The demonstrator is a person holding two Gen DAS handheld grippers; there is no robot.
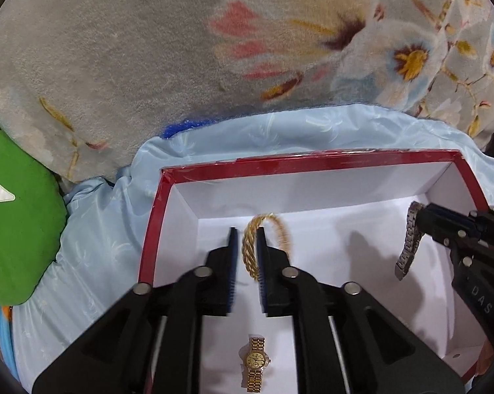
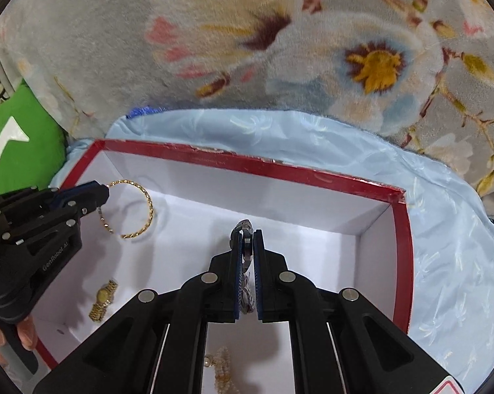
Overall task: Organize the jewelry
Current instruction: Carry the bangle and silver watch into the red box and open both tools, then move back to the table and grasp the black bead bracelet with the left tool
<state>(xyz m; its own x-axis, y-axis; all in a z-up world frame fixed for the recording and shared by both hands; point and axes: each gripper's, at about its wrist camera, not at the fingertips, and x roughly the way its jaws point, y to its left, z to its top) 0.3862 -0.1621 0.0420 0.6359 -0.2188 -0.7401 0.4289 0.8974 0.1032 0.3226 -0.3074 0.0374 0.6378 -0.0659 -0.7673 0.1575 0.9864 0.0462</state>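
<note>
A red box with a white inside [image 1: 312,161] [image 2: 247,162] lies on light blue satin. My left gripper [image 1: 247,233] [image 2: 104,193] reaches into its left part. A twisted gold bracelet [image 1: 250,252] [image 2: 146,203] stands upright between the jaws, which are a little apart with a gap showing beside it. My right gripper [image 2: 247,234] [image 1: 419,213] is over the box's right part, shut on a silver watch [image 2: 245,226] [image 1: 409,243] whose band hangs down. A gold watch [image 1: 256,358] [image 2: 103,298] lies flat on the box floor near the front.
A pale beaded piece [image 2: 222,367] lies in the box's near part under my right gripper. A floral fleece blanket [image 1: 148,49] rises behind the box. A green cushion [image 1: 20,229] sits to the left. Light blue satin cloth [image 2: 450,246] surrounds the box.
</note>
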